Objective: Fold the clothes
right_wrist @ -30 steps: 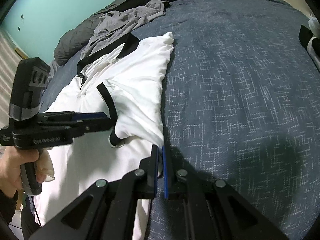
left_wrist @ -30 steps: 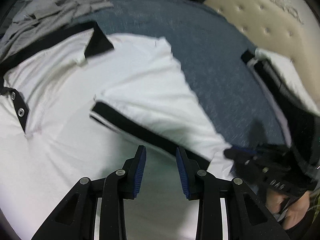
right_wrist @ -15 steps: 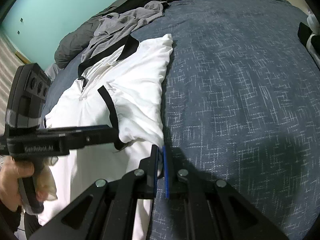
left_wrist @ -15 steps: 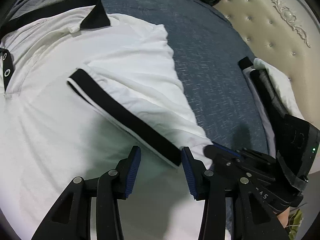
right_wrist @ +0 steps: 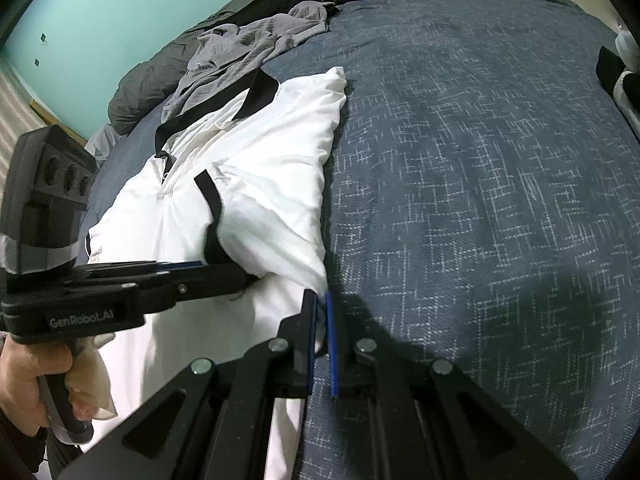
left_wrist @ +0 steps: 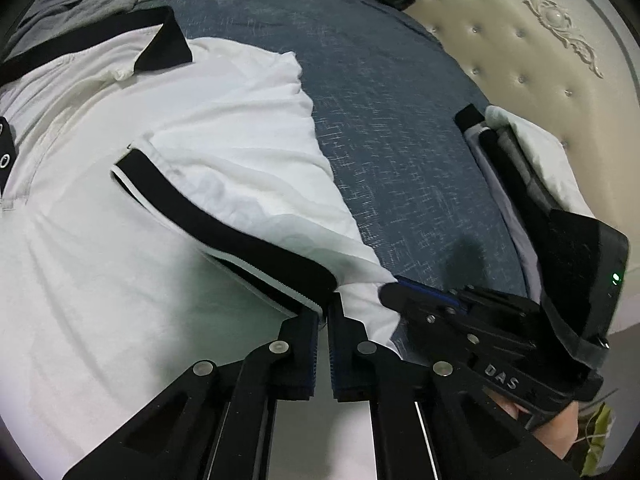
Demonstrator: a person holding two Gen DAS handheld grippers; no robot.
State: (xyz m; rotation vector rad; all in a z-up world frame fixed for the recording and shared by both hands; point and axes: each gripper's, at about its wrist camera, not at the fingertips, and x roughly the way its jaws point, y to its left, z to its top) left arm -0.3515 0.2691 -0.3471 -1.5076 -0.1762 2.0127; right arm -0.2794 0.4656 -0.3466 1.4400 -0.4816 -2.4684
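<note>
Bedspread [right_wrist: 480, 160] carries your one white shirt [left_wrist: 120, 280] at nine o'clock, one grey garment [right_wrist: 248, 48] at eleven. Your left gripper [left_wrist: 324, 312] pinches the shirt's black sleeve cuff [left_wrist: 224, 232]; your right gripper [right_wrist: 320, 320] pinches its side edge.

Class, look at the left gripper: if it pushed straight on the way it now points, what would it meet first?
The left gripper is already at the black sleeve band of the white polo shirt, shut on its end. Going on, it would likely press shirt into the blue bedspread beneath; depth is unclear.
</note>
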